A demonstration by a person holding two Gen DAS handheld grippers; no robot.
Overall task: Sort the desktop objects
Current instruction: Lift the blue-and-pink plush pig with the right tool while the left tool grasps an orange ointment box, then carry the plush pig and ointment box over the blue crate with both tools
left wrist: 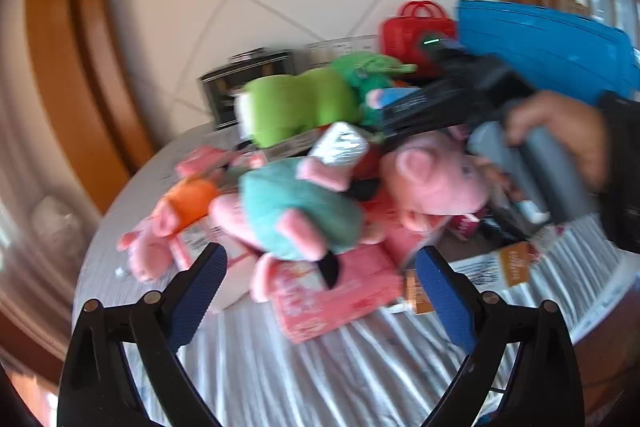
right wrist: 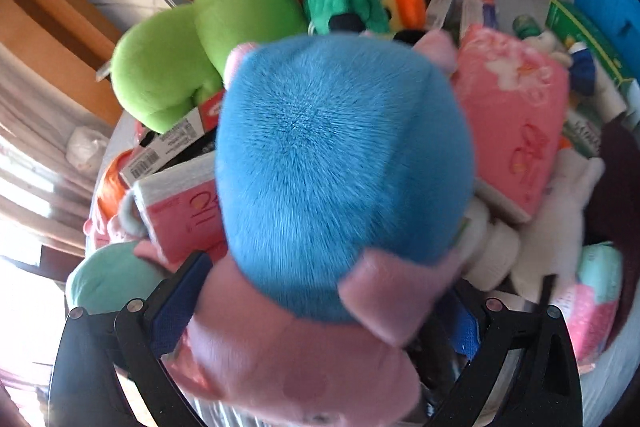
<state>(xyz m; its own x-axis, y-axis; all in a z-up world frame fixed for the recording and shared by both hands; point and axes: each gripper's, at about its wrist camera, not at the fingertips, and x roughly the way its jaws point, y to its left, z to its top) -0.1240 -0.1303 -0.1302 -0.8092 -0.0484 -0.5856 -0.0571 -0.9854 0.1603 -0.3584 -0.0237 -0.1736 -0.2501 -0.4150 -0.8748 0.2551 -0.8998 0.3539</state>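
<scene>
Left wrist view: we see the left tool (left wrist: 320, 279) spread wide and empty above the table (left wrist: 320, 367), just short of a pink pig toy in teal (left wrist: 296, 215).

Right wrist view: we see the right tool (right wrist: 320, 307) at full spread, a pig toy in blue (right wrist: 340, 163) between its fingers atop the pile; whether they press it we cannot tell.

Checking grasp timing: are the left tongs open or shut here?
Open. The left tongs stand wide apart with nothing between the blue pads, short of the plush pile.

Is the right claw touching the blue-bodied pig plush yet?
Cannot tell. In the right wrist view the pig plush fills the space between the right claw's wide-open jaws, but plush hides the pads, so neither contact nor gap shows.
</scene>
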